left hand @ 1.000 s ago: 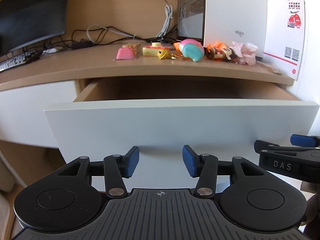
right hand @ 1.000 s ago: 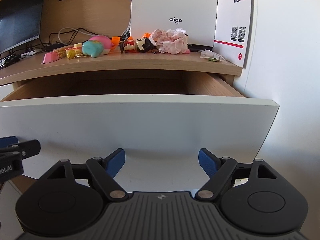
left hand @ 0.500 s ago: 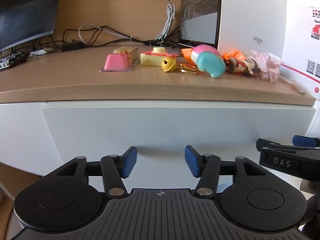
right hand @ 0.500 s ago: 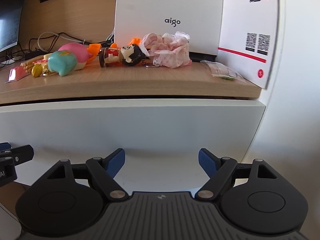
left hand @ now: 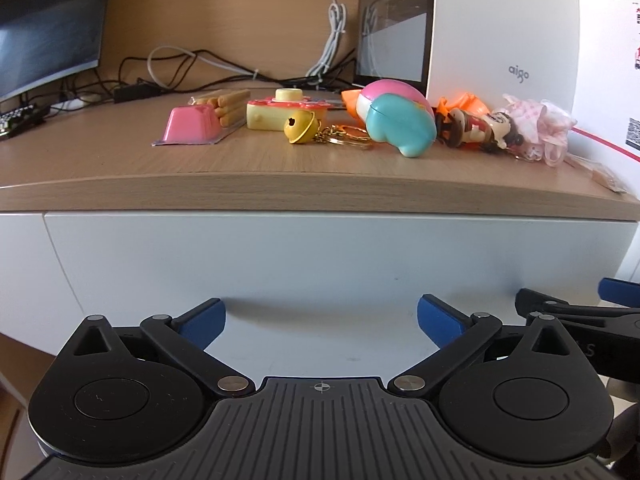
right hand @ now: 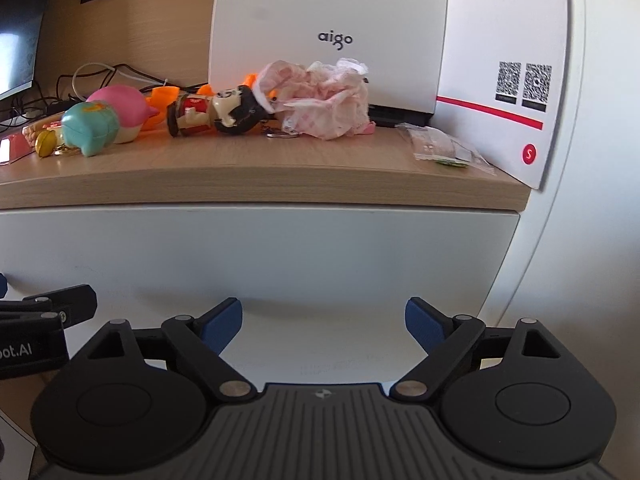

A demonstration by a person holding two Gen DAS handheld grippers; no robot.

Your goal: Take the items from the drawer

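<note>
The white drawer front (left hand: pixel 320 256) (right hand: pixel 256 256) sits flush under the wooden desktop, shut. My left gripper (left hand: pixel 321 320) is open, its blue fingertips right at the drawer face with nothing between them. My right gripper (right hand: pixel 323 322) is open too, close to the same face further right. On the desktop lie a pink tray with sticks (left hand: pixel 192 128), a yellow toy camera (left hand: pixel 276 114), a gold bell on a keychain (left hand: pixel 299 130), a pink and teal toy (left hand: pixel 400 124) (right hand: pixel 100 122), a small doll figure (right hand: pixel 216 114) and a pink frilly cloth (right hand: pixel 324 104).
A white aigo box (right hand: pixel 328 32) stands behind the toys, with a white card bearing QR codes (right hand: pixel 520 80) at the right. A clear sachet (right hand: pixel 444 148) lies near the desk's right edge. A monitor (left hand: pixel 44 24), cables and a keyboard occupy the left.
The drawer stood open a second ago and is now shut. Both grippers moved forward with it towards the desk, and their jaws opened wider.
</note>
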